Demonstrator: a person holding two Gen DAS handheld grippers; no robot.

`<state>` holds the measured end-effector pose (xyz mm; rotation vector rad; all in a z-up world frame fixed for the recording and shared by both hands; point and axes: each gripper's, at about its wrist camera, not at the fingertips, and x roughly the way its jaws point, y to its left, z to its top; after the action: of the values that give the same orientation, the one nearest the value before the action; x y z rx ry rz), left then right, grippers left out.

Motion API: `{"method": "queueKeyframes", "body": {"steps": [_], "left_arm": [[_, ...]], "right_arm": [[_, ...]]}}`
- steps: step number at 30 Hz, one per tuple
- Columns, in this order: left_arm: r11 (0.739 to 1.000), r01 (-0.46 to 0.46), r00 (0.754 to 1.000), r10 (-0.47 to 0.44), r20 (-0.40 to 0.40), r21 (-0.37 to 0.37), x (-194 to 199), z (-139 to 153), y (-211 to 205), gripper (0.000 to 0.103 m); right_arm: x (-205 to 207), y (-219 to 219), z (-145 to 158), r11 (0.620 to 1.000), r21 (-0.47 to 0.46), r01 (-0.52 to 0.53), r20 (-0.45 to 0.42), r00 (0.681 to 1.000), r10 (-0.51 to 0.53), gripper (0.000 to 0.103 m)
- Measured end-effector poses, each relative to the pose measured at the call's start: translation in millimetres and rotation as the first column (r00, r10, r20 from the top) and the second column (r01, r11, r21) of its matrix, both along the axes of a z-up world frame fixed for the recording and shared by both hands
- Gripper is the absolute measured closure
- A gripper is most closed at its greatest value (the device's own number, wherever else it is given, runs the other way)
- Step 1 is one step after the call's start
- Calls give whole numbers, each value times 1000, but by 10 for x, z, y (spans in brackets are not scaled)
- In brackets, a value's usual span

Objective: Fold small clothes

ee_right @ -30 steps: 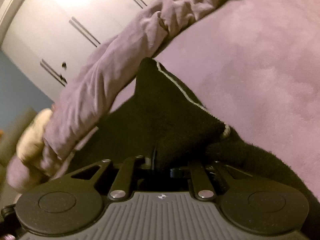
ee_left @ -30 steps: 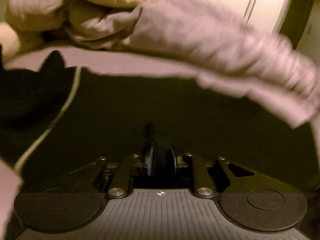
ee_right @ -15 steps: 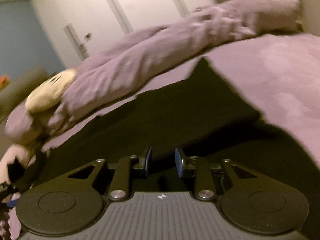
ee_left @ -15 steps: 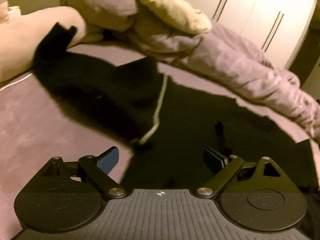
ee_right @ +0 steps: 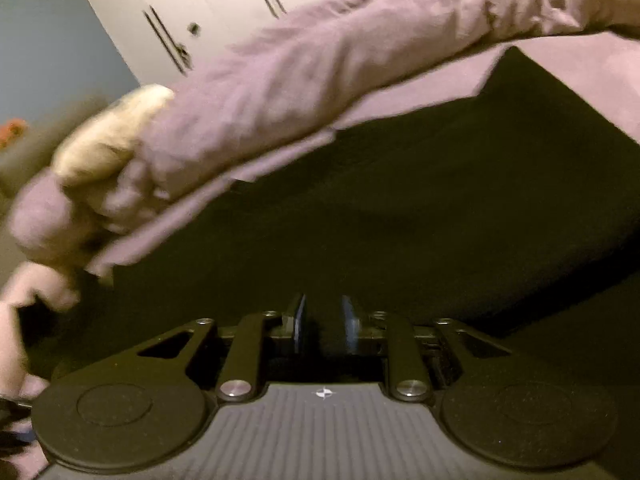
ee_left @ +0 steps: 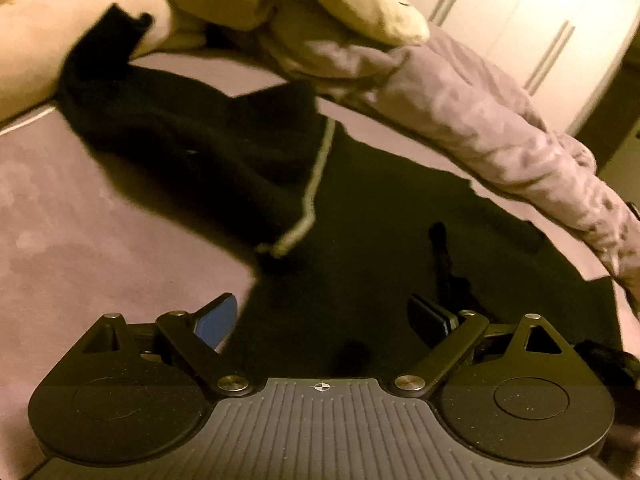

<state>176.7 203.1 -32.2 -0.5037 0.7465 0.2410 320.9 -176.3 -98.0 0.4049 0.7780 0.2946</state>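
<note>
A black garment [ee_left: 360, 220] lies spread on the purple bed cover [ee_left: 100, 220]. Part of it is folded over at the left, with a pale trim line [ee_left: 316, 184] along the fold. My left gripper [ee_left: 326, 320] hovers just above its near edge, wide open with nothing between the blue pads [ee_left: 218, 320]. In the right wrist view the same black garment [ee_right: 400, 200] fills the middle. My right gripper [ee_right: 324, 320] is low over it, its jaws closing to a narrow dark slit. No fabric shows between them.
A rolled purple blanket [ee_left: 480, 120] [ee_right: 320, 72] runs along the garment's far side. A cream plush cushion [ee_left: 352, 4] [ee_right: 108, 136] sits at its end, and a pink pillow [ee_left: 60, 40] lies far left. White wardrobe doors [ee_left: 540, 20] [ee_right: 220, 0] stand behind the bed.
Both grippers let go of the black garment's edge after carrying it across. The left opened wide and drew back. The right opened briefly, narrowed again and swung left.
</note>
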Motion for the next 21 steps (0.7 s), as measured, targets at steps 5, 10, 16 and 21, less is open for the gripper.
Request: {"method": "queueKeyframes", "body": {"steps": [5,10,16,21], "left_arm": [[997,37,999,-37,-3,67,113,-7,-141,7],[1000,-28,1000,28,3,7,79,-6,64,6],[973,-191,982,190,22,132,0,123,716,5],[904,-386,922,382,60,185,157,120,1571,3]], "right_arm": [[37,-355,30,995,57,77,15,997,-78,103],[-48,-477,38,995,31,100,17,995,-100,103],[-356,-118,156,999,40,-16,85,996,13,47],[-417,-36,-17,1000,30,-3,161,987,-2,36]]}}
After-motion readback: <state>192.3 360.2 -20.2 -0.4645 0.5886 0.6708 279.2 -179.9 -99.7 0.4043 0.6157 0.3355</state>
